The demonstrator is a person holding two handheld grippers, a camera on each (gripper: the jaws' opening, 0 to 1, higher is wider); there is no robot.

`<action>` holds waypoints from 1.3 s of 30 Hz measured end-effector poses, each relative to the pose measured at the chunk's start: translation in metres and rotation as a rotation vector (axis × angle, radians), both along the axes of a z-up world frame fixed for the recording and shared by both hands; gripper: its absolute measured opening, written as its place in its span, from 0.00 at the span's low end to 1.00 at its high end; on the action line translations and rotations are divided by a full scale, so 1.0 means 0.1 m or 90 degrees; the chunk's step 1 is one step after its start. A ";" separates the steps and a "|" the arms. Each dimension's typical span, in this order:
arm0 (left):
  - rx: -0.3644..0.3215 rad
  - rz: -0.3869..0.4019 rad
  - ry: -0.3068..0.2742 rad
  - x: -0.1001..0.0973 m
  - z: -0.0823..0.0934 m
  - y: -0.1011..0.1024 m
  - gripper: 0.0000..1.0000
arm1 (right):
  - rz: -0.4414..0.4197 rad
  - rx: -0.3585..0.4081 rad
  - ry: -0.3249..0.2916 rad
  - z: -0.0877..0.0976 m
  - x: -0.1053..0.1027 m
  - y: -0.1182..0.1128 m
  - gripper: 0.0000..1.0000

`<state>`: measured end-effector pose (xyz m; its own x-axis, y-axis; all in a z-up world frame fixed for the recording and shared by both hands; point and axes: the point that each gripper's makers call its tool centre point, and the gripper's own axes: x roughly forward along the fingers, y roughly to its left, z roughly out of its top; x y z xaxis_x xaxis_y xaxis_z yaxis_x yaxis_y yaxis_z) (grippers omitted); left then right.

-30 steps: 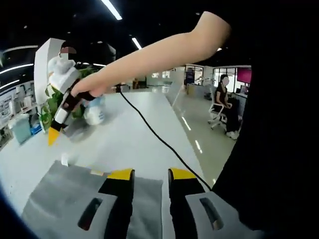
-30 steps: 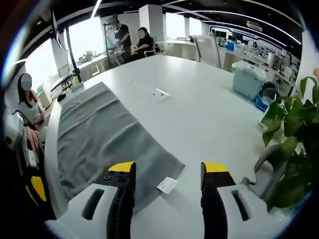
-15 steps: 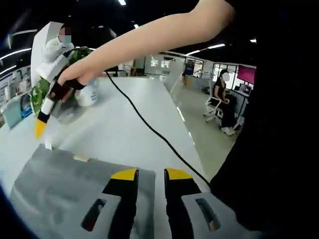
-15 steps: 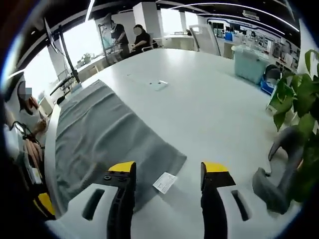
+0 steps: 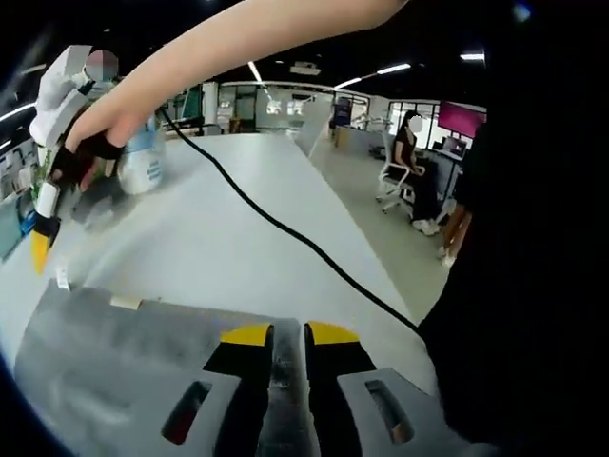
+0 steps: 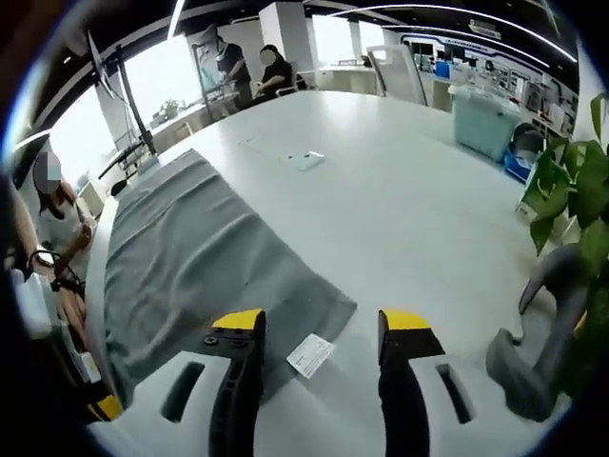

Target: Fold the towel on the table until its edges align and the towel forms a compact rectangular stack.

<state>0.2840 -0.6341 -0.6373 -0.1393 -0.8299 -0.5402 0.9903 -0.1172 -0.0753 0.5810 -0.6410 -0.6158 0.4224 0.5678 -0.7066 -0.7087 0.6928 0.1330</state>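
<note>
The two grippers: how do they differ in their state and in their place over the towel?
The left gripper has its jaws nearly shut, with towel cloth between them; the right gripper stands wide open. The left is at an edge; the right is at a corner, over the white label. Both have yellow tips.

the towel [image 6: 190, 257] is grey cloth, matt and soft-looking, with shallow wrinkles and a slightly napped face; in the left gripper view its surface [image 5: 124, 357] looks fuzzy. the label [image 6: 309, 354] at its corner is white and looks like smooth woven fabric or paper, which of the two cannot be told. the table [image 6: 400, 209] is smooth and pale with a faint sheen. the right gripper [image 6: 319, 333] and the left gripper [image 5: 288, 335] are grey and black matt plastic with yellow tips. the cable [image 5: 285, 228] is black with a smooth rubbery coat.
</note>
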 end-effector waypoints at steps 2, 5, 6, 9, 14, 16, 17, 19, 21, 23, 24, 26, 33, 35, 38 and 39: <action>-0.001 0.000 0.014 -0.02 -0.01 -0.03 0.14 | 0.012 -0.001 -0.002 -0.01 -0.01 0.02 0.46; 0.003 -0.001 0.015 -0.04 -0.07 -0.08 0.15 | 0.024 -0.005 -0.005 -0.02 -0.03 0.04 0.45; 0.007 -0.002 0.022 -0.05 -0.09 -0.08 0.16 | 0.025 -0.004 -0.004 -0.03 -0.03 0.04 0.44; 0.027 0.005 0.030 -0.06 -0.17 -0.07 0.17 | 0.024 -0.001 -0.006 -0.04 -0.02 0.05 0.44; 0.027 0.021 0.022 -0.06 -0.17 -0.08 0.16 | 0.032 -0.004 -0.014 -0.06 0.01 0.06 0.41; 0.027 0.013 -0.005 -0.06 -0.17 -0.08 0.16 | 0.025 -0.002 -0.013 -0.09 0.04 0.05 0.41; 0.027 0.007 -0.019 -0.06 -0.18 -0.08 0.16 | 0.022 -0.001 -0.012 -0.10 0.06 0.05 0.40; 0.032 -0.002 -0.045 -0.04 -0.19 -0.08 0.13 | 0.015 -0.003 -0.011 -0.12 0.08 0.05 0.39; 0.038 0.000 -0.062 0.00 -0.19 -0.10 0.09 | 0.004 -0.013 -0.008 -0.17 0.11 0.03 0.35; 0.043 -0.002 -0.058 0.00 -0.19 -0.10 0.08 | -0.001 -0.012 -0.003 -0.22 0.12 0.03 0.32; 0.046 -0.002 -0.058 0.00 -0.19 -0.11 0.08 | -0.002 0.000 0.003 -0.24 0.13 0.05 0.32; 0.051 -0.015 -0.087 0.00 -0.20 -0.10 0.07 | -0.008 0.012 0.014 -0.27 0.13 0.08 0.31; 0.073 -0.032 -0.125 0.01 -0.20 -0.10 0.04 | -0.029 -0.015 0.023 -0.43 0.19 0.02 0.22; 0.073 -0.038 -0.124 0.01 -0.20 -0.10 0.04 | -0.046 0.002 0.020 -0.41 0.23 0.02 0.20; 0.066 -0.052 -0.120 0.00 -0.20 -0.09 0.04 | -0.058 0.027 0.028 -0.39 0.25 0.04 0.16; 0.065 -0.050 -0.116 0.00 -0.20 -0.09 0.04 | -0.059 0.026 0.028 -0.39 0.25 0.04 0.16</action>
<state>0.2842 -0.6432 -0.6571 -0.0945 -0.7603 -0.6427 0.9766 -0.1960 0.0882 0.6058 -0.6368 -0.6552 0.4435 0.5568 -0.7023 -0.6354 0.7480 0.1918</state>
